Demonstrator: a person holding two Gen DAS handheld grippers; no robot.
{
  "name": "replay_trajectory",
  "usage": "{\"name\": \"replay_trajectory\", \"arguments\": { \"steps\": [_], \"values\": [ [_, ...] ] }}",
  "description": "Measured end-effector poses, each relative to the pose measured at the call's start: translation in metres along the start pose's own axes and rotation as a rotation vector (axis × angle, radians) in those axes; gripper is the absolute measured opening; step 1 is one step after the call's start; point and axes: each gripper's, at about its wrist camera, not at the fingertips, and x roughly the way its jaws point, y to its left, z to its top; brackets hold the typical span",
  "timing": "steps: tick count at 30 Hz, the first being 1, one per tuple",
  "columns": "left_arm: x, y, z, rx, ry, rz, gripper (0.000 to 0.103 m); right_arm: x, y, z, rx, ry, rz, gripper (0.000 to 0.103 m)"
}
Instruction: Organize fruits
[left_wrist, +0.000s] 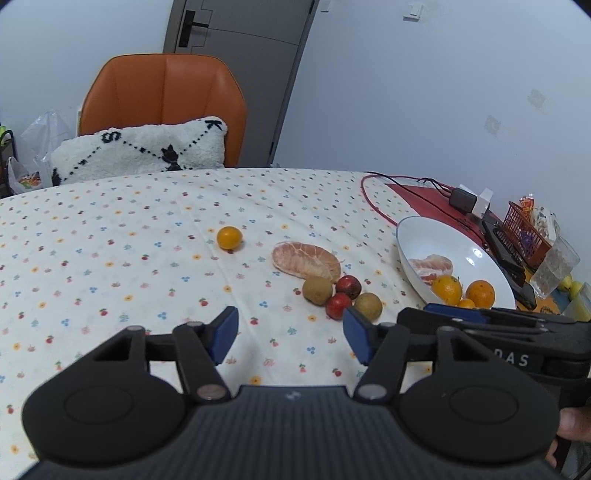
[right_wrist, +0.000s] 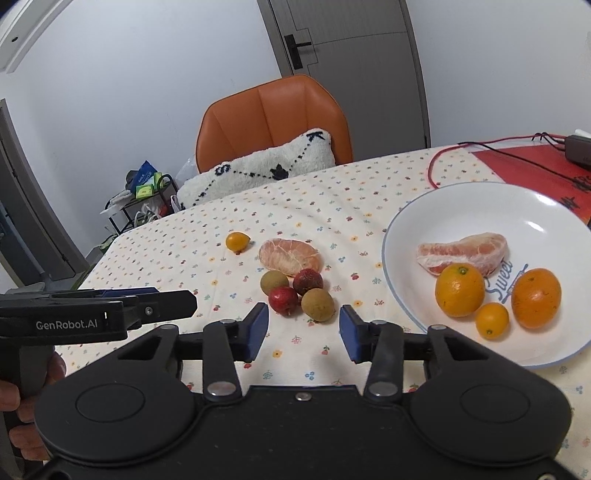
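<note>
On the flowered tablecloth lie a small orange kumquat (left_wrist: 229, 238) (right_wrist: 238, 241), a peeled pomelo piece (left_wrist: 306, 260) (right_wrist: 289, 256), two brown longans (left_wrist: 317, 290) (right_wrist: 318, 304) and two red lychees (left_wrist: 338, 305) (right_wrist: 283, 300). The white plate (left_wrist: 436, 236) (right_wrist: 461, 199) holds a pomelo segment (right_wrist: 461, 251), two oranges (right_wrist: 460, 290) and a kumquat (right_wrist: 491, 320). My left gripper (left_wrist: 290, 332) is open and empty, just before the longans. My right gripper (right_wrist: 303, 330) is open and empty, close in front of the fruit cluster.
An orange chair (left_wrist: 162, 92) with a white cushion (left_wrist: 140, 151) stands behind the table. A red mat with cables and a charger (left_wrist: 463, 199), a red basket (left_wrist: 524, 232) and a glass (left_wrist: 556, 266) lie at the right.
</note>
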Motion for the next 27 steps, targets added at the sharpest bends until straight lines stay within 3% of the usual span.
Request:
{"name": "replay_trajectory", "arguments": {
  "steps": [16,22,27],
  "values": [
    [0.029,-0.002,0.003,-0.019,0.010,-0.006,0.048,0.039,0.000,0.006,-0.036,0.029,-0.013,0.041],
    [0.036,-0.002,0.004,-0.021,0.015,-0.008,0.048,0.049,0.002,0.005,-0.065,0.039,-0.031,0.023],
    [0.040,-0.006,0.006,-0.016,0.012,-0.017,0.046,0.041,0.001,0.003,-0.065,0.021,-0.019,0.023]
  ]
}}
